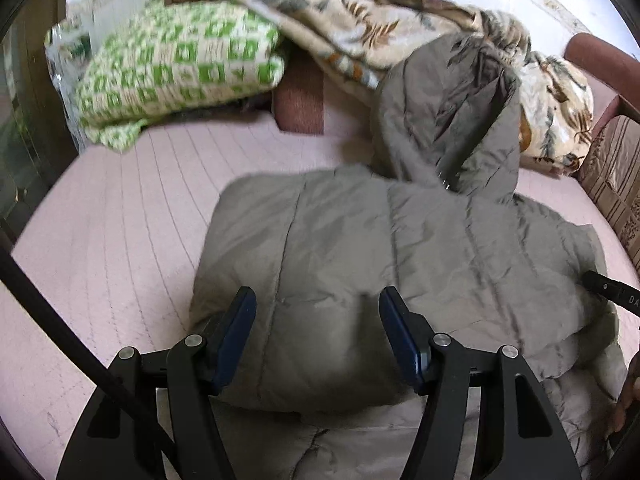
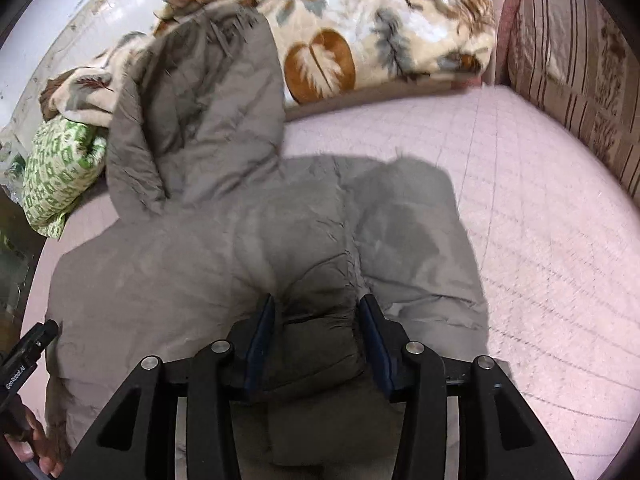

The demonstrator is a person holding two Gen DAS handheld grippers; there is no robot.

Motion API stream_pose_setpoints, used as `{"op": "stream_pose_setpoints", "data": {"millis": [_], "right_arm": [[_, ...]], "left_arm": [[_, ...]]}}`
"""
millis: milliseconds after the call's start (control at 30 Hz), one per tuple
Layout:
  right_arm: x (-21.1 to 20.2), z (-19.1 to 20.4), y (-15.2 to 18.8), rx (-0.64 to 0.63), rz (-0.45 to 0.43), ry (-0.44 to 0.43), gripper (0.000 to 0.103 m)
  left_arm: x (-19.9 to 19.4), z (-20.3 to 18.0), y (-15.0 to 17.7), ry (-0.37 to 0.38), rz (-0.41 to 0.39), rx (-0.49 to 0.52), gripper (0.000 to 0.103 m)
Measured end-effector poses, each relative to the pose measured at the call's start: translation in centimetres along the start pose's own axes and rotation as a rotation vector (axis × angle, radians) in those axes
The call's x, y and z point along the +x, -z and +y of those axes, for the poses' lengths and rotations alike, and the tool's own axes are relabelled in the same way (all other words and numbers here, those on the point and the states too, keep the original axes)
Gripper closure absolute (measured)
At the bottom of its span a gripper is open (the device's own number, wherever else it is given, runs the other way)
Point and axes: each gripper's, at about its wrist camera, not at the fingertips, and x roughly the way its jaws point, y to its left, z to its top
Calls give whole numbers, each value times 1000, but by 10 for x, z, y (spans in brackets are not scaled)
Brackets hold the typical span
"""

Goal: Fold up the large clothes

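A large grey-brown padded jacket (image 1: 360, 240) lies on the pink quilted bed (image 1: 120, 240), its hood (image 1: 452, 108) leaning up against the blankets behind. My left gripper (image 1: 318, 300) is open just above the folded left part of the jacket, holding nothing. In the right wrist view the jacket (image 2: 200, 248) fills the middle, with the hood (image 2: 200, 120) at the upper left. My right gripper (image 2: 318, 308) has its jaws partly apart with a bunched fold of jacket fabric between the fingers. The right gripper's tip (image 1: 608, 288) shows at the right edge of the left wrist view.
A green-and-cream checked blanket (image 1: 176, 64) and a leaf-print blanket (image 1: 360, 20) are piled at the back. A striped cushion (image 2: 568, 60) stands at the right edge of the bed (image 2: 540, 220). The left gripper's body (image 2: 28, 352) shows low left.
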Motion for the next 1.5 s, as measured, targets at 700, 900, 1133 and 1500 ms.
{"op": "stream_pose_setpoints", "data": {"millis": [700, 900, 1133, 1500], "right_arm": [[-39, 16, 0, -45, -152, 52, 47], [-46, 34, 4, -110, -183, -11, 47], [-23, 50, 15, -175, -105, -35, 47], [0, 45, 19, -159, -18, -28, 44]], "left_arm": [[-15, -42, 13, -52, -79, 145, 40], [-14, -42, 15, -61, -77, 150, 40], [-7, -44, 17, -67, -55, 162, 40], [1, -44, 20, -76, -39, 173, 40]]}}
